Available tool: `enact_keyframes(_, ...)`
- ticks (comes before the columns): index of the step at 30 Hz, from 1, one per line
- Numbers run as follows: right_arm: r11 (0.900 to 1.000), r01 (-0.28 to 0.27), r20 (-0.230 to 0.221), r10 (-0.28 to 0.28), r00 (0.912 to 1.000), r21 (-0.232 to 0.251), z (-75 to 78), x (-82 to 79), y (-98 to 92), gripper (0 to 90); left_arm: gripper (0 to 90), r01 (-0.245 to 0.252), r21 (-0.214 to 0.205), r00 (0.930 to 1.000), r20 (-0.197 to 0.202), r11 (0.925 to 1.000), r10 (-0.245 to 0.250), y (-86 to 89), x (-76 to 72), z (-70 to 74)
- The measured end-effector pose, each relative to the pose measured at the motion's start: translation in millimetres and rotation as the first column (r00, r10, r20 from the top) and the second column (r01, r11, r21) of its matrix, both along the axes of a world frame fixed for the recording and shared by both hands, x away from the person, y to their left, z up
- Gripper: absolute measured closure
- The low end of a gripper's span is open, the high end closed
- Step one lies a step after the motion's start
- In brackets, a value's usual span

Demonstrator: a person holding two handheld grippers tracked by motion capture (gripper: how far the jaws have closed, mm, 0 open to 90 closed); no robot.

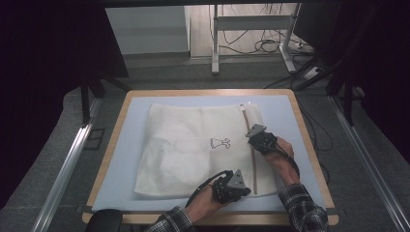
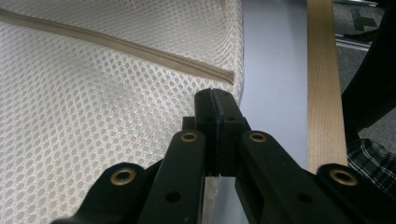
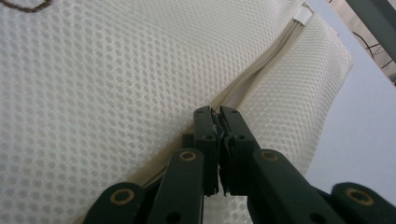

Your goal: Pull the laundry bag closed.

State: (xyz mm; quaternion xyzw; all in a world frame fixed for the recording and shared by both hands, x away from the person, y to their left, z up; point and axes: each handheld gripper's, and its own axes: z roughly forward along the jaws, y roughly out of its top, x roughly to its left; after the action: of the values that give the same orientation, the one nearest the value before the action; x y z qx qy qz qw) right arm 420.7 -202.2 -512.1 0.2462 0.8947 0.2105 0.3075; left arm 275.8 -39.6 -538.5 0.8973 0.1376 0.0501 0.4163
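1. Table (image 1: 309, 145): wooden-edged top under a pale blue mat (image 1: 121, 159) that covers nearly the whole surface.
2. Mesh laundry bag (image 1: 193, 145): cream, honeycomb weave, lying flat at the middle of the mat and taking up most of it. A small dark printed figure (image 1: 220, 142) sits near the bag's centre.
3. Zipper (image 1: 252, 154): beige tape along the bag's right-hand side in the high view, from the far edge to the near edge. A small white tab (image 3: 302, 15) marks its far end in the right gripper view.
4. Left gripper (image 1: 244, 189): at the near end of the zipper, by the bag's near right corner. Jaws drawn together; in the left gripper view a sliver of mesh edge shows between them, just beside the zipper's end (image 2: 226, 76).
5. Right gripper (image 1: 252, 131): farther up the zipper line, well apart from the left one. Jaws closed, tips on the zipper (image 3: 261, 65), with something small and pale pinched between them; whether it is the slider cannot be told.
6. Plaid sleeves (image 1: 302, 208): at the near table edge.
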Motion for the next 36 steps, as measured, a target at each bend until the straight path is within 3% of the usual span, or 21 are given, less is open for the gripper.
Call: enact_keyframes(36,0.9994,0.032,0.01,-0.032,0.9994,-0.009,-2.0,35.0,7.7,84.8,89.7,-0.002,0.0,1.0,0.0,1.0,0.002,-0.1,-0.1,-0.1)
